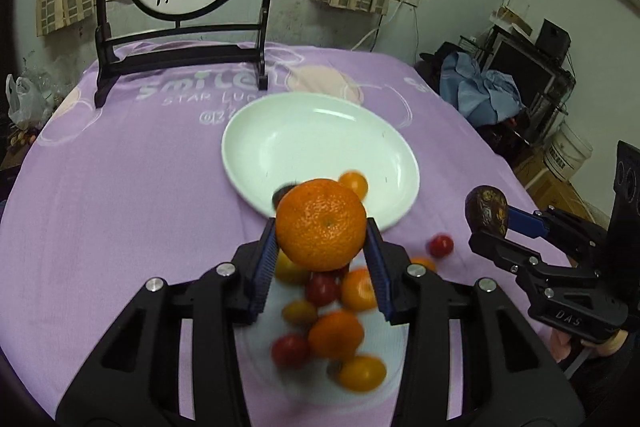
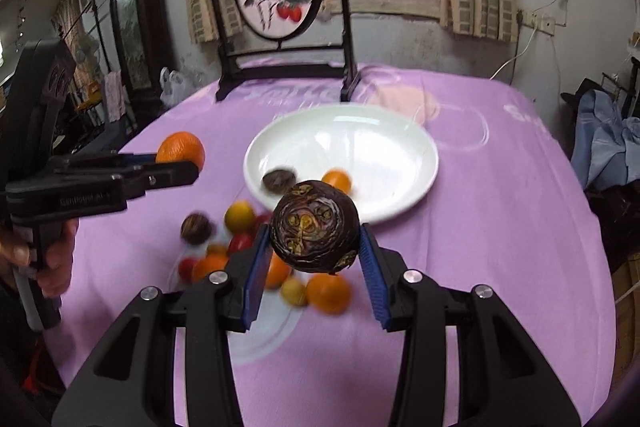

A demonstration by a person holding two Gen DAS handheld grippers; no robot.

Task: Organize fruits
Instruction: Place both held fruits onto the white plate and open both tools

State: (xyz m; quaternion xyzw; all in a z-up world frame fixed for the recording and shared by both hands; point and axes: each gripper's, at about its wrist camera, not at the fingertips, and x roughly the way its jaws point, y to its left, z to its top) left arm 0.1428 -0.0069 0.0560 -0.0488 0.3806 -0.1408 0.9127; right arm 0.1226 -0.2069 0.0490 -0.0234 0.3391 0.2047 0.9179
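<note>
Gripping a firm, light orange (image 1: 321, 225) across its middle in the left gripper (image 1: 322, 251), above the fruit pile (image 1: 328, 323); at right, clamping a hard, dark-skinned fruit (image 2: 315, 227) in the right gripper (image 2: 314, 251), nearing the plate (image 2: 396, 147); probably slipping if squeezed off-centre.

left gripper (image 1: 322, 247): black plastic frame, blue ribbed pads, silver screws
right gripper (image 2: 314, 247): same build, white lettering on its side
hand (image 2: 48, 259): bare skin
</note>
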